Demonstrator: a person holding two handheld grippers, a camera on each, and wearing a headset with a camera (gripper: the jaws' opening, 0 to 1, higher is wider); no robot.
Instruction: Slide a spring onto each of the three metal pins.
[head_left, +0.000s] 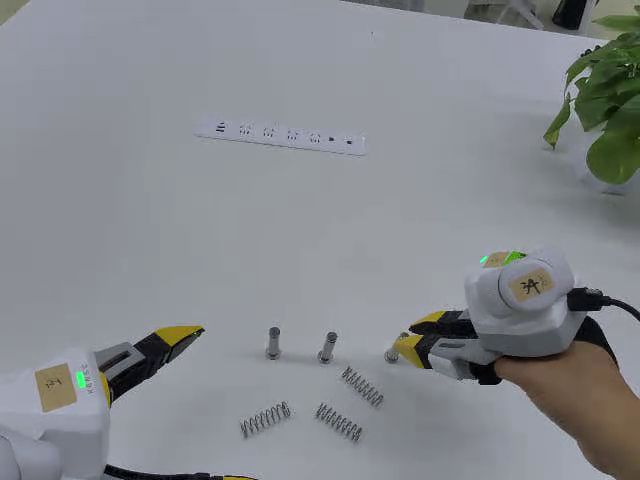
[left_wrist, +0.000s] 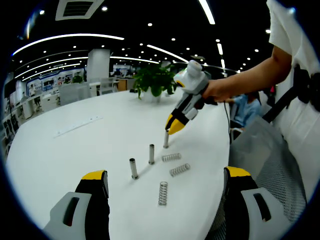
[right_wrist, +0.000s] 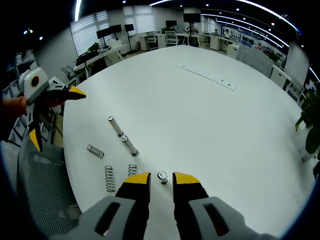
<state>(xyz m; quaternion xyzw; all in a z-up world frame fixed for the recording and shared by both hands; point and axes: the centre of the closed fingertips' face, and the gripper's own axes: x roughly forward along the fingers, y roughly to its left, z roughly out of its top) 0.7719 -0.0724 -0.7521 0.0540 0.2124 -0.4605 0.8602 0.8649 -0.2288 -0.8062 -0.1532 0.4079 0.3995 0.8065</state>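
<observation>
The right pin (head_left: 392, 354) is half hidden in the head view behind the right gripper (head_left: 415, 336), and a hand (head_left: 570, 390) covers the rear of that gripper. In the right gripper view the pin's top sits between the yellow jaw tips, which stand a little apart. A sliver of table seems to show on each side of it, so it is probably not pinched, though the fisheye makes this hard to judge. The left gripper (left_wrist: 166, 175) is cut off at the head view's bottom corner; its jaws gape wide and hold nothing. The middle pin (head_left: 327, 347) and left pin (head_left: 273, 342) stand upright and bare. Three springs (head_left: 338, 421) lie loose just in front of the pins. The table (head_left: 150, 230) is plain white, with a power strip (head_left: 280, 135) farther back and a plant (head_left: 605, 100) at its edge. Beyond it is an open office with strip lights on the ceiling.
</observation>
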